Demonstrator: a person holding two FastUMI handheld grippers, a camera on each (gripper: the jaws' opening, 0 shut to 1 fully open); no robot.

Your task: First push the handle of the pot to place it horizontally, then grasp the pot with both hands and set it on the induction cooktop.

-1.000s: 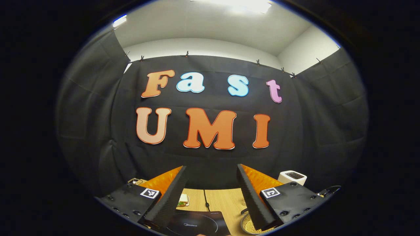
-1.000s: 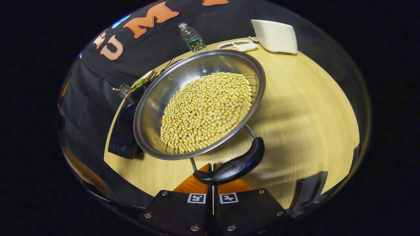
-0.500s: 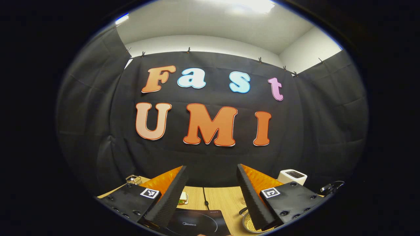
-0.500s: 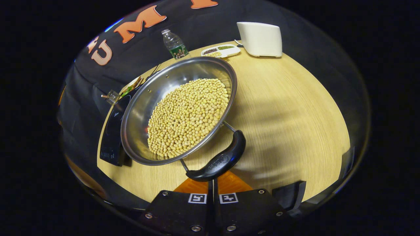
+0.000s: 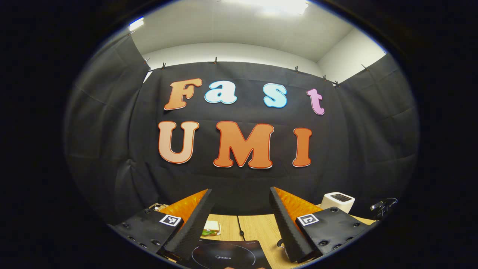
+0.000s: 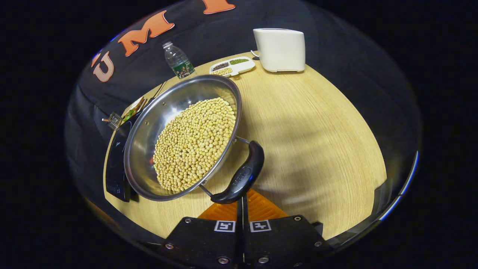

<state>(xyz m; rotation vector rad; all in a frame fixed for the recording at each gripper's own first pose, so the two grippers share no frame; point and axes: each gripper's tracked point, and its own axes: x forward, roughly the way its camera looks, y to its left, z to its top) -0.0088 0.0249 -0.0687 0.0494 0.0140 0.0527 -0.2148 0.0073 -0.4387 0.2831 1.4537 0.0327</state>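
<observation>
A steel pot (image 6: 157,119) holding soybeans (image 6: 194,142) sits on the wooden table (image 6: 317,142). Its dark loop handle (image 6: 242,175) points toward my right gripper (image 6: 242,200). That gripper is shut, and its joined tips touch the near end of the handle without clasping it. The black induction cooktop (image 6: 115,164) lies just beyond the pot's far side. My left gripper (image 5: 241,190) is open and empty, raised and aimed at the booth wall, with the cooktop (image 5: 224,256) low between its fingers.
At the table's far edge stand a white appliance (image 6: 280,48), a water bottle (image 6: 178,61) and a divided tray of grains (image 6: 231,66). A plate with a sandwich (image 5: 211,228) and a small wire rack (image 6: 112,120) sit behind the cooktop.
In the right gripper view the pot has slid left and its handle has swung from lying across to slanting upward, with the shut tips staying at its end. The left gripper has barely moved.
</observation>
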